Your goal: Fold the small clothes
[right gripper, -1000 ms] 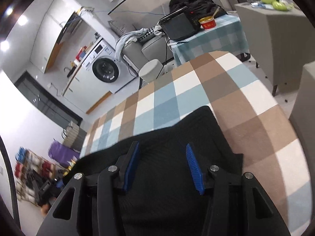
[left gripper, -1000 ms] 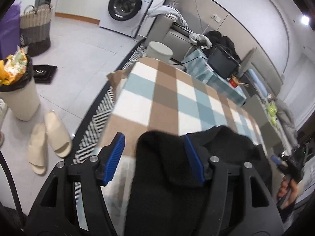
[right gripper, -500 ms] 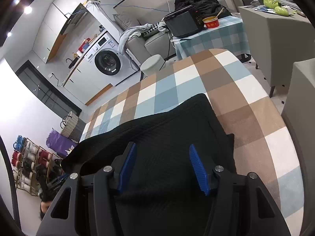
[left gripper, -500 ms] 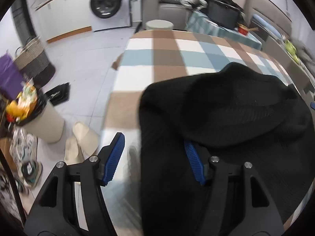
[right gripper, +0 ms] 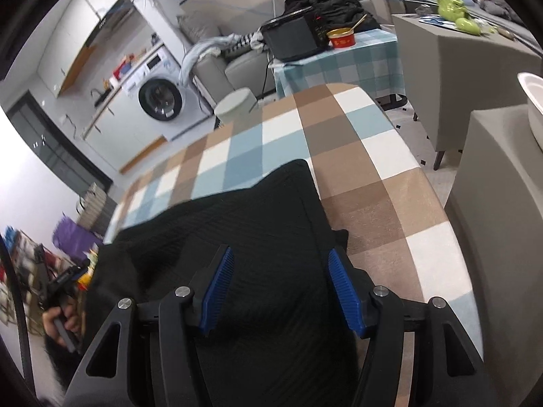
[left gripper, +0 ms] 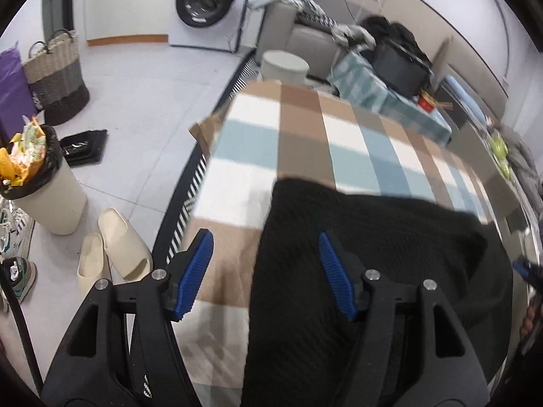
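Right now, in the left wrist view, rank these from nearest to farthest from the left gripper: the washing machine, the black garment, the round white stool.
1. black garment, under the left gripper
2. round white stool, past the table's far end
3. washing machine, far back

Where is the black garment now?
The black garment lies on the checked cloth, at its near end, under both grippers; the left view shows its left edge.

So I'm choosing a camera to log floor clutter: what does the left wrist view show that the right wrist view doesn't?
Only the left wrist view: the full trash bin and cream slippers on the floor. Only the right wrist view: a red bowl on the side table and a white basin. Both: the black garment on the checked cloth, and the washing machine.
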### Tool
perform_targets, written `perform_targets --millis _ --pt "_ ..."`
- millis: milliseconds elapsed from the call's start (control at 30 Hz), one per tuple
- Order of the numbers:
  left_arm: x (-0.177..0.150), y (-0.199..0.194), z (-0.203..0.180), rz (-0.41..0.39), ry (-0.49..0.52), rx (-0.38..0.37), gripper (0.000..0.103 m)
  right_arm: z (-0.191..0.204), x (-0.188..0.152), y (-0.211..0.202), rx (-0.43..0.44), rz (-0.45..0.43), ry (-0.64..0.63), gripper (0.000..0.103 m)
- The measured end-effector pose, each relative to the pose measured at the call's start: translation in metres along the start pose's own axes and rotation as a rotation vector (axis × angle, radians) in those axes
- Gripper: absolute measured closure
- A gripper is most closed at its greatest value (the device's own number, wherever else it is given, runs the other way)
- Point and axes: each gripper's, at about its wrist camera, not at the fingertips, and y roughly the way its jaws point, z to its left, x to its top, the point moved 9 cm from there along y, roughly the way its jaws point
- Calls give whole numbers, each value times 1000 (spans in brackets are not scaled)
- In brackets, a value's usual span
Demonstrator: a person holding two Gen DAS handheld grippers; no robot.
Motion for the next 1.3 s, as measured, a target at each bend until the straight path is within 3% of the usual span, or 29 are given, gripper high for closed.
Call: perform_targets --millis 200,233,267,333,367,467,533,633,800,867,933,967,1000,1100,1167,1233,1300 --pt "-9 26 -13 44 12 -57 41 -3 19 39 -14 27 -23 43" --pt "-9 29 -14 46 17 -61 46 -5 22 46 -16 27 -19 43" --pt "-8 30 -16 40 19 -65 65 -6 24 51 -25 33 -18 43" --pt "-7 31 -19 32 34 -82 89 -7 25 60 -45 40 -31 45" --pt "-6 29 -22 14 43 -89 97 -7 25 61 -59 39 -41 57" --pt "-2 18 -25 -31 67 -94 99 2 23 59 -65 20 -117 97" --pt "1 3 -24 -74 67 -102 99 10 25 44 -52 -36 -150 98" --pt "6 -25 -21 -151 33 -126 100 18 33 7 -3 -180 -143 98" --pt "12 -47 -8 -229 -26 -109 99 13 51 -25 -58 -333 -94 98" --pt "10 -40 -3 -194 -55 -100 98 10 52 -13 -73 -292 -71 97" --pt "6 -34 6 -156 -69 -37 96 -1 50 3 -142 -225 -39 83" --pt "4 -33 9 -144 -65 -24 96 -9 46 9 -155 -185 -3 70" --pt "2 -33 10 -137 -67 -24 95 -13 42 9 -136 -173 16 67" --pt "-8 -40 14 -114 -71 -19 81 -20 26 8 -114 -116 37 60" --pt "-15 -48 15 -113 -74 -11 62 -18 12 1 -84 -90 31 60" --pt "-25 -59 16 -117 -81 0 47 -14 -7 -9 -61 -57 19 53" --pt "-39 -76 15 -120 -80 -6 45 -9 -28 -23 -32 -29 2 43"
